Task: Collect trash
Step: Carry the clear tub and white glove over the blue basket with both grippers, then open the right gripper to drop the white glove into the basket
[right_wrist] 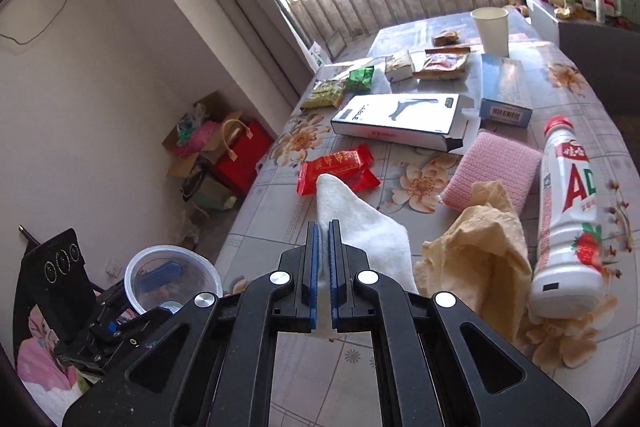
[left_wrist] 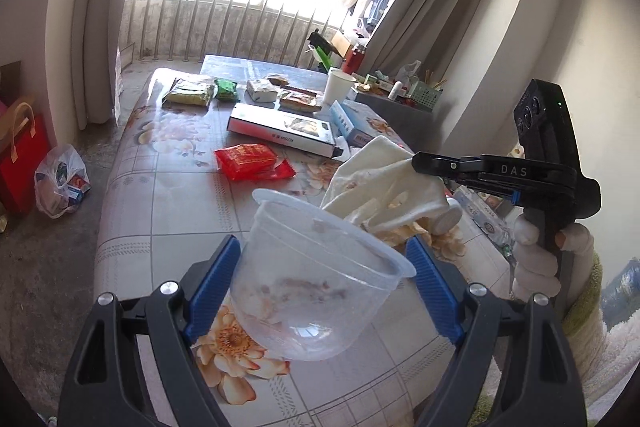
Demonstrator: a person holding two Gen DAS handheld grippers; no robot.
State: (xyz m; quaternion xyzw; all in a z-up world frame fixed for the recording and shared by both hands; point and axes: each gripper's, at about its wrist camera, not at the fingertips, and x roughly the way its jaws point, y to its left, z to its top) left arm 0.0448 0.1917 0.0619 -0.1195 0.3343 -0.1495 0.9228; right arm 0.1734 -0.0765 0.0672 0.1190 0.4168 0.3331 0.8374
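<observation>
On the left, the left gripper (left_wrist: 324, 291) clamped its blue pads against the sides of a clear plastic bowl (left_wrist: 316, 279), tilted and lifted above the floral tablecloth (left_wrist: 168, 195). To its right, the right gripper (right_wrist: 324, 247) had its jaws pressed together on a white cloth (right_wrist: 360, 227), raised off the table. Beside that lay a crumpled yellow tissue (right_wrist: 480, 247), then a white drink bottle (right_wrist: 568, 219) on its side.
</observation>
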